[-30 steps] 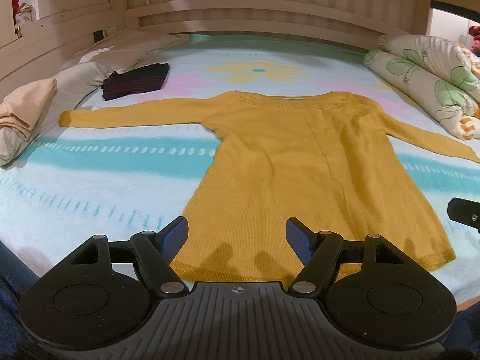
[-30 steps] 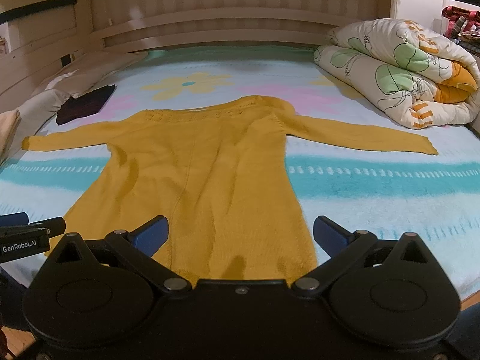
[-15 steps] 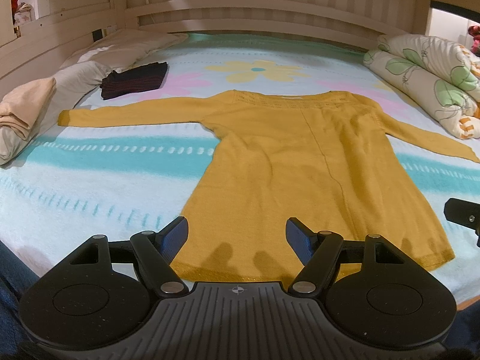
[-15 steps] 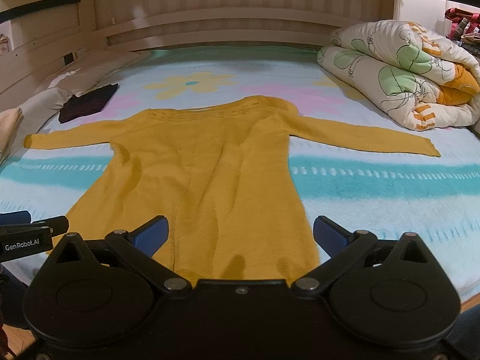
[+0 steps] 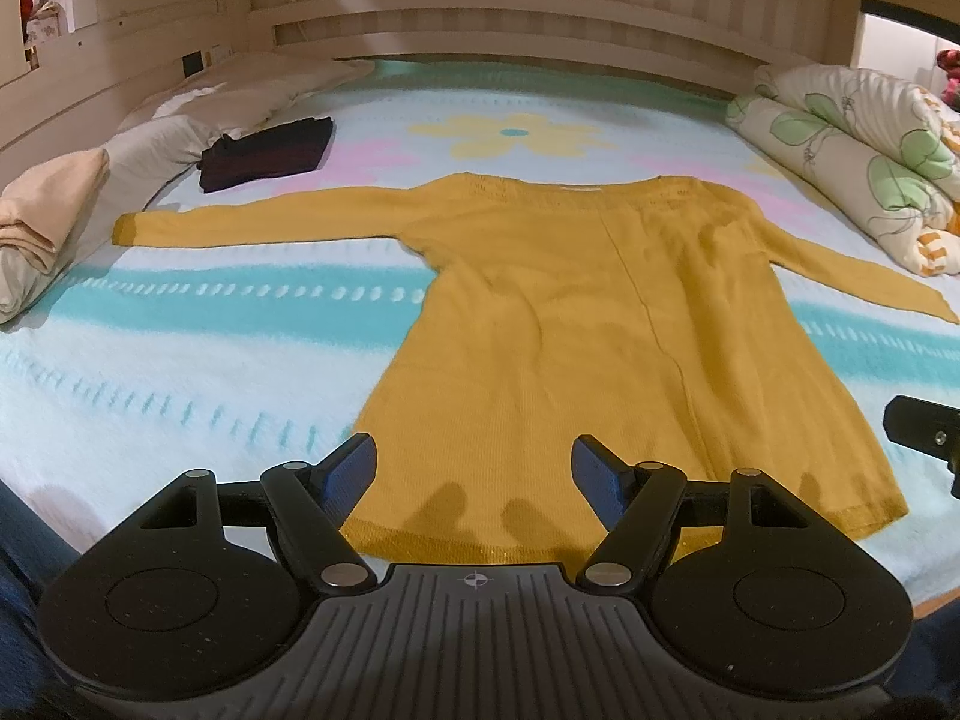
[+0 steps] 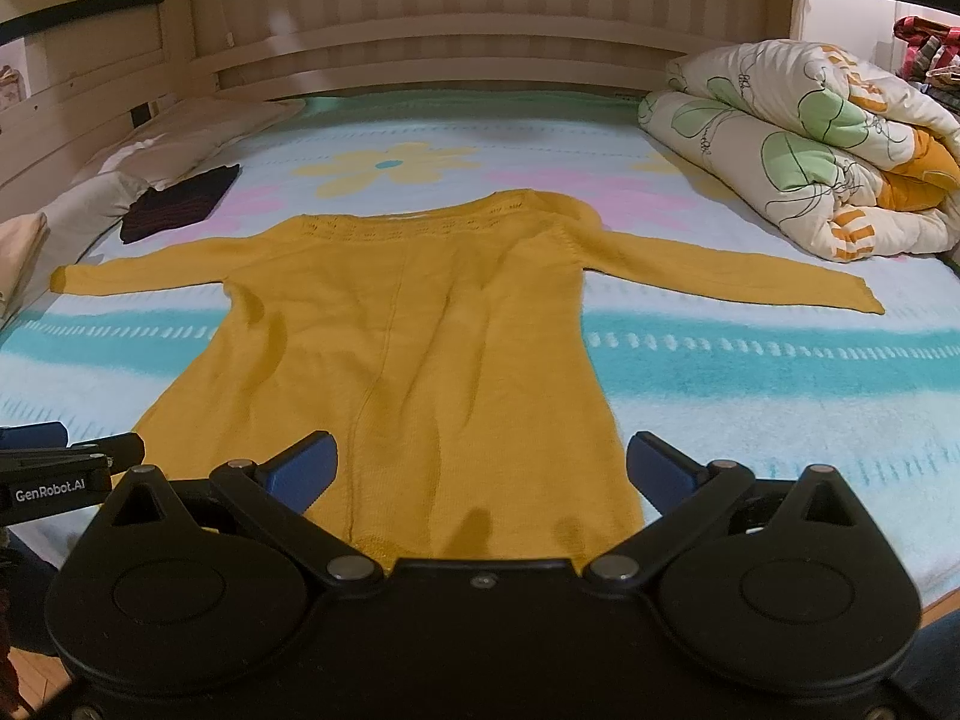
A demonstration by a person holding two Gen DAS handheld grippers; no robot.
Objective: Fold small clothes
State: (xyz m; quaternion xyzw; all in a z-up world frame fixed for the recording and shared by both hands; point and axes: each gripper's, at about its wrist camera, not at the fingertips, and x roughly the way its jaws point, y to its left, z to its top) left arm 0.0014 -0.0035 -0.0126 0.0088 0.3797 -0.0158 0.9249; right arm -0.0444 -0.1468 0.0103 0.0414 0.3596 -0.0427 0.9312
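Plainly, neither pair of tongs grasps anything. The left tongs (image 5: pixel 474 465) stand released, blue pads apart, poised over the near hem of the yellow sweater (image 5: pixel 600 324) without touching it; the right tongs (image 6: pixel 480 468) gape wider, also above the hem with nothing between the pads.

Outward from them, the sweater lies flat on the bed (image 5: pixel 210 372), hem toward the person, neckline toward the headboard, both sleeves stretched straight out to the sides. The left sleeve (image 5: pixel 252 225) reaches toward the pillows, the right sleeve (image 6: pixel 738 276) toward the rolled flowered duvet (image 6: pixel 798 144). No fold shows anywhere in it; only shallow wrinkles run down the body.

Farther off, a dark garment (image 5: pixel 267 153) sits folded near the pillows, and a pale peach piece (image 5: pixel 51 204) rests folded on a pillow at the left edge, well apart from the sweater.

By my reading, those two look finished, while the sweater is spread and smoothed but not yet begun. Left to do: bring each sleeve in across the body, then fold the body over lengthwise, and set it with the others.
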